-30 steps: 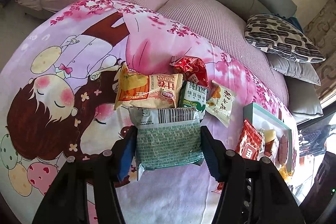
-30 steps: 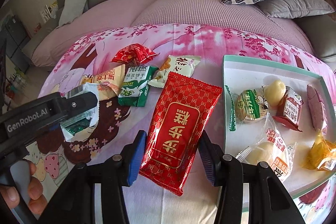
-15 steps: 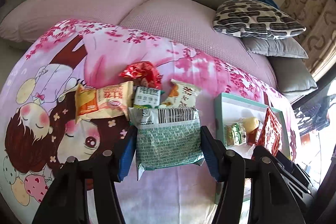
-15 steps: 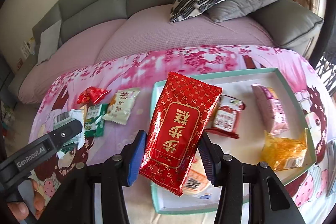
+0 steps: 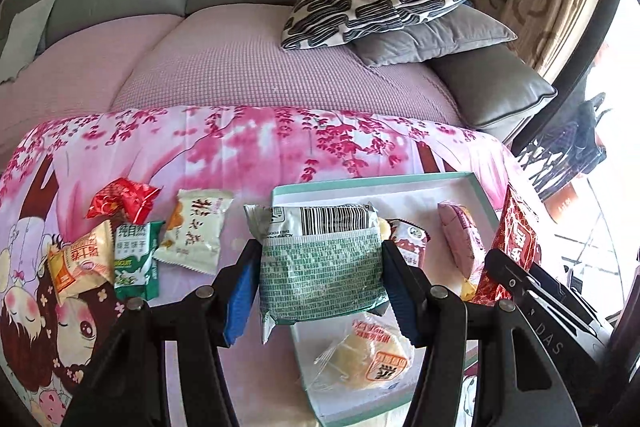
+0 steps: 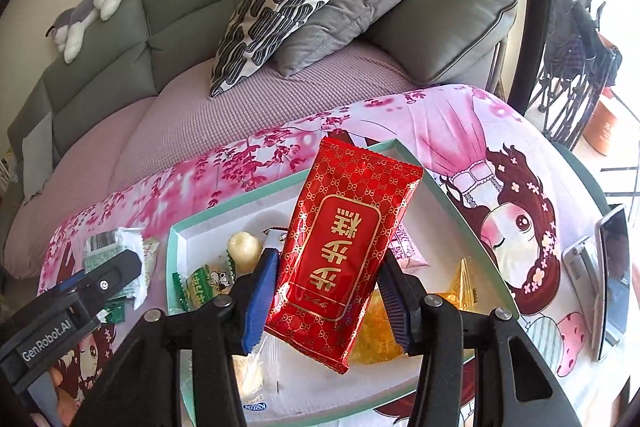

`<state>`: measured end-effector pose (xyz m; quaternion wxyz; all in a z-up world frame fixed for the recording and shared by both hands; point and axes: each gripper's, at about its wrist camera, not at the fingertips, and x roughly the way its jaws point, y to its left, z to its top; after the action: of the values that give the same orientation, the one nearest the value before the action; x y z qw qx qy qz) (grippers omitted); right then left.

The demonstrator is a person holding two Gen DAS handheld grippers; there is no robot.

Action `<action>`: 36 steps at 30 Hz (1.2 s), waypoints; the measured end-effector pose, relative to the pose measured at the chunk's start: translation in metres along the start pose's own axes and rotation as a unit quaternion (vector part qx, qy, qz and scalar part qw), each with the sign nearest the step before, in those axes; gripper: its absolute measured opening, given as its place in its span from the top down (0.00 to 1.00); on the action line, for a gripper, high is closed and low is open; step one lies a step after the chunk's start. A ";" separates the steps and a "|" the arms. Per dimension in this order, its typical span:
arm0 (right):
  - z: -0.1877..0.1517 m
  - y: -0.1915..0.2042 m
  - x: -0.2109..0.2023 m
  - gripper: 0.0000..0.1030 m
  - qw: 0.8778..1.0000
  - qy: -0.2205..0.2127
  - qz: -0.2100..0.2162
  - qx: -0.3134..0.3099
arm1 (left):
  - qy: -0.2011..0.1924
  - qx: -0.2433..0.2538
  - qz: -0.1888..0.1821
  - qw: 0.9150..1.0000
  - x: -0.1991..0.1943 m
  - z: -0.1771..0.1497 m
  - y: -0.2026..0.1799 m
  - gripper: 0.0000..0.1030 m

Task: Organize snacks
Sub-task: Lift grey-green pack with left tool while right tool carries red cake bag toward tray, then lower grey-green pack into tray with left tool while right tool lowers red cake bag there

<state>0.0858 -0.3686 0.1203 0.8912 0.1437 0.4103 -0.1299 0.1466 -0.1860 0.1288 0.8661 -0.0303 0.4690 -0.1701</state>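
Observation:
My left gripper is shut on a green and white snack packet and holds it above the left edge of the mint-rimmed white tray. My right gripper is shut on a red and gold snack packet, tilted, above the tray. The red packet also shows at the right of the left wrist view. The tray holds several wrapped snacks, among them a pink one and a yellow one. Several loose snacks lie on the pink cloth at left: red, green, orange, white.
The table wears a pink cartoon cloth. A grey sofa with a pink cover and patterned cushion stands behind it. A phone lies at the table's right edge. A plush toy lies on the sofa back.
Both grippers have swung right with their packets, from over the loose snacks and cloth to over the tray. Neither grip has changed.

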 end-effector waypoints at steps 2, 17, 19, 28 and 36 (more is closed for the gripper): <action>0.000 0.000 0.007 0.49 1.000 0.002 0.012 -0.001 | 0.005 0.009 -0.002 1.000 0.009 0.000 -0.009 0.41; -0.008 -0.002 0.050 0.49 0.999 0.052 0.003 -0.008 | 0.038 0.007 0.005 0.999 0.066 0.003 -0.013 0.41; -0.008 -0.002 0.052 0.49 0.998 0.055 0.004 -0.010 | 0.041 0.005 0.004 0.999 0.070 0.002 -0.014 0.41; -0.008 0.000 0.055 0.49 0.998 0.060 -0.014 -0.020 | 0.062 0.013 0.009 0.998 0.085 0.000 -0.017 0.40; -0.006 0.002 0.047 0.49 0.998 0.054 -0.019 -0.030 | 0.063 0.006 0.019 0.998 0.079 0.002 -0.013 0.37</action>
<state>0.1120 -0.3697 0.0806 0.8691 0.1162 0.4638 -0.1263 0.1844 -0.2240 0.0694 0.8383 -0.0056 0.5219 -0.1577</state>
